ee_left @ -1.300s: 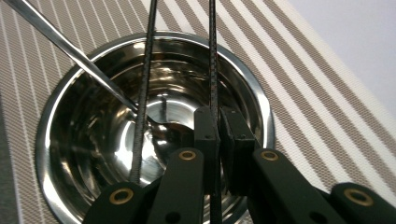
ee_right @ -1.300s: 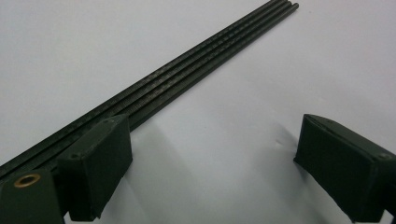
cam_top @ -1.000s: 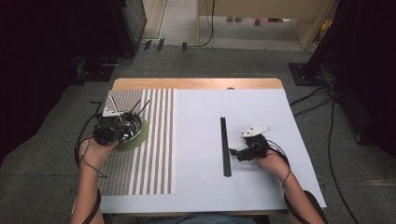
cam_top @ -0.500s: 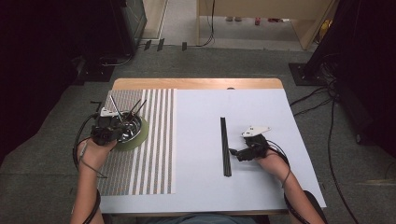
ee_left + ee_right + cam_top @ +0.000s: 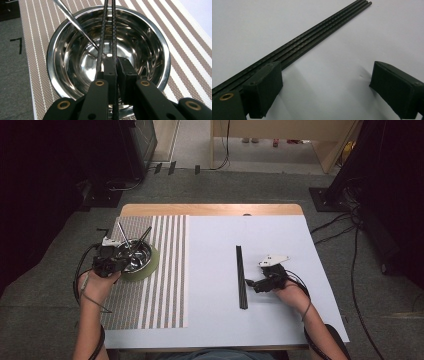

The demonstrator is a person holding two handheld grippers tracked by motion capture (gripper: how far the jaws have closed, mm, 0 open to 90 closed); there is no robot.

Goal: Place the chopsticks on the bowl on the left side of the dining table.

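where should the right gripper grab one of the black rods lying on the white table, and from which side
Probably near the end closest to the person, coming from above. The black rods lie flat and bunched side by side on the white table, so the right gripper, already open beside that end, should straddle just the outermost rod across its thin width.

1 bowl [image 5: 134,256], 1 striped mat [image 5: 160,285], 2 grippers [image 5: 107,265].

Grey carpet [image 5: 45,270] covers the floor around a wooden table [image 5: 210,209] topped with a white sheet [image 5: 260,320]. Black cables [image 5: 340,227] trail across the carpet at the right. Dark equipment [image 5: 65,165], perhaps cabinets or curtains, flanks both sides. Beyond, a light wooden panel [image 5: 280,127] stands on paler flooring.
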